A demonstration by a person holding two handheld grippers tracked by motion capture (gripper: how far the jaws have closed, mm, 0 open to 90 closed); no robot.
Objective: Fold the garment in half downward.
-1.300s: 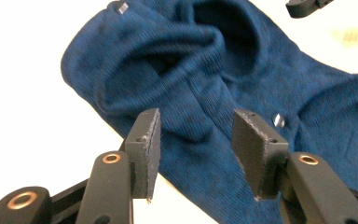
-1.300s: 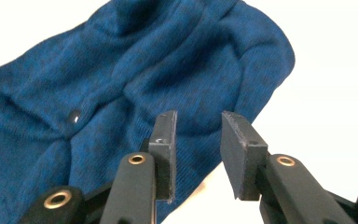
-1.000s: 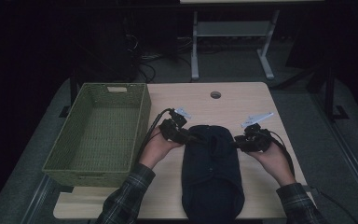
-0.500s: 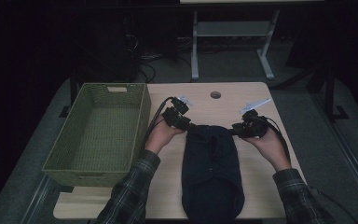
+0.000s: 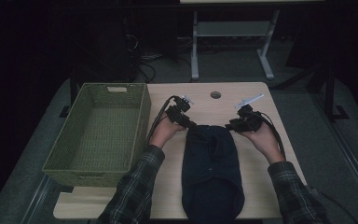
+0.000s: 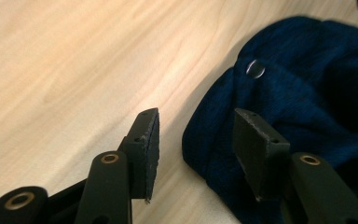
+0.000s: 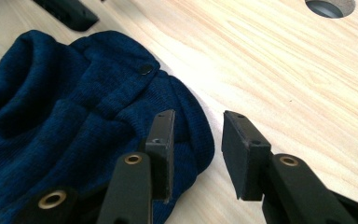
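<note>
Garment: a dark blue knitted garment (image 5: 212, 170) lies lengthwise on the table (image 5: 256, 98), its far end bunched between the two hands, its near end reaching the table's front edge.
Button: a small button (image 6: 255, 69) sits on the knit near the bunched far edge.
Left gripper: the left gripper (image 5: 189, 125) is at the garment's far left corner; in its own view the jaws stand apart and have just been opening, with the edge of the knit in the gap between them and neither pad (image 6: 151, 144) pressing on it.
Right gripper: the right gripper (image 5: 230, 126) is at the far right corner; its jaws stand apart, one pad (image 7: 164, 140) over the knit's edge and the other over bare wood, nothing clamped.
Basket: an empty green woven basket (image 5: 142, 109) stands at the left of the table, beside the left forearm, apart from the garment.
Table hole: a round hole (image 5: 215, 95) lies in the tabletop beyond the grippers.
Sleeves: plaid sleeves (image 5: 133, 191) come in from the bottom edge.
</note>
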